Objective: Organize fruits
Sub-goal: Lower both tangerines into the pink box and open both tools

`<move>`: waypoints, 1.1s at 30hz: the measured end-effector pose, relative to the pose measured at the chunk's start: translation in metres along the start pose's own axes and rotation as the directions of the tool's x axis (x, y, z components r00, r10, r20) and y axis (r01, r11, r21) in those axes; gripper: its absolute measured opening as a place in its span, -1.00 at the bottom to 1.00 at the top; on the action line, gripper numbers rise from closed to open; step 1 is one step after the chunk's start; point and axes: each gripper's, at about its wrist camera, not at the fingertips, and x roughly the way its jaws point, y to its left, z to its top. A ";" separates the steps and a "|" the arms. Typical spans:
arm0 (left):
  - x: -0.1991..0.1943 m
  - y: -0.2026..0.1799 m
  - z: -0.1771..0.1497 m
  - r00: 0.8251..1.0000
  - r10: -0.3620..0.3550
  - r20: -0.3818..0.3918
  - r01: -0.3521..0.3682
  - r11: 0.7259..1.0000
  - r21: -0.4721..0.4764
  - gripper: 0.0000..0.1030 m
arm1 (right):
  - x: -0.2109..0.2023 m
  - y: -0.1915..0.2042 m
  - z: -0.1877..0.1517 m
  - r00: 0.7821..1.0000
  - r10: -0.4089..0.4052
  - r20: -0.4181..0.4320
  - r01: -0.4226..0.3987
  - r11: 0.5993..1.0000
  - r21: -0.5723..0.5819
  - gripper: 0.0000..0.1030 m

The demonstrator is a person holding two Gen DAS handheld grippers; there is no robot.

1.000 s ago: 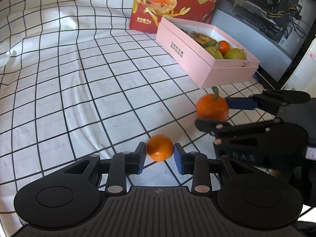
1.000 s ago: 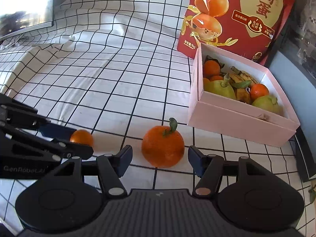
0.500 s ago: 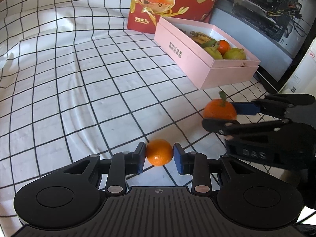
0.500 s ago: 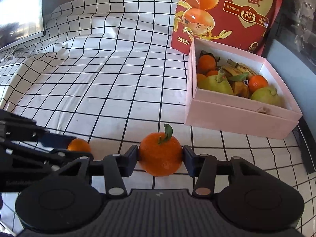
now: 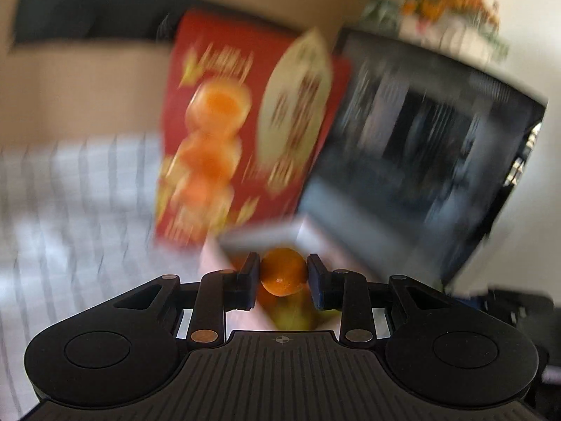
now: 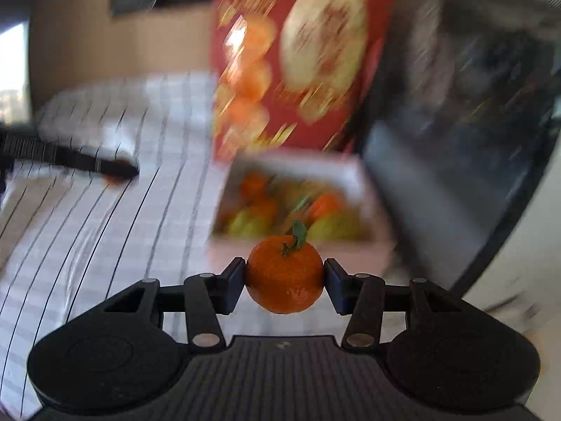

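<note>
Checked white cloth [image 6: 115,231] blurred under a pink fruit box [image 6: 364,189], red bag [image 6: 371,98] behind, left gripper [image 5: 283,275] clamps small orange [image 5: 283,272], right gripper [image 6: 284,280] clamps leafy tangerine [image 6: 284,275], both now lifted off the cloth.

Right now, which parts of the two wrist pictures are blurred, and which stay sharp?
Left wrist view: red bag and checked cloth smeared; left gripper and small orange sharp. Right wrist view: pink box blurred; right gripper and leafy orange crisp.

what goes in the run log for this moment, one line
left gripper: shut on small orange | right gripper: shut on stemmed orange | both lifted | pink box: ahead, holds fruit
</note>
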 end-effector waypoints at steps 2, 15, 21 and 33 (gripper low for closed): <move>0.022 -0.009 0.028 1.000 -0.008 -0.003 0.008 1.000 -0.007 -0.34 | -0.010 -0.015 0.015 0.999 -0.019 0.046 0.019 1.000 0.010 -0.05; 0.151 -0.012 -0.006 0.966 -0.004 -0.260 -0.027 0.993 -0.117 -0.35 | 0.008 -0.065 0.013 0.999 -0.039 -0.013 0.040 0.997 0.059 -0.05; 0.114 0.019 -0.025 0.974 0.126 -0.186 -0.161 0.970 -0.185 -0.35 | 0.043 -0.071 0.014 0.997 0.036 -0.069 -0.030 0.995 0.091 -0.05; 0.043 0.024 -0.107 0.943 0.204 -0.262 -0.261 0.943 -0.207 -0.34 | 0.163 -0.028 0.066 0.977 0.192 -0.090 -0.190 0.981 0.035 -0.05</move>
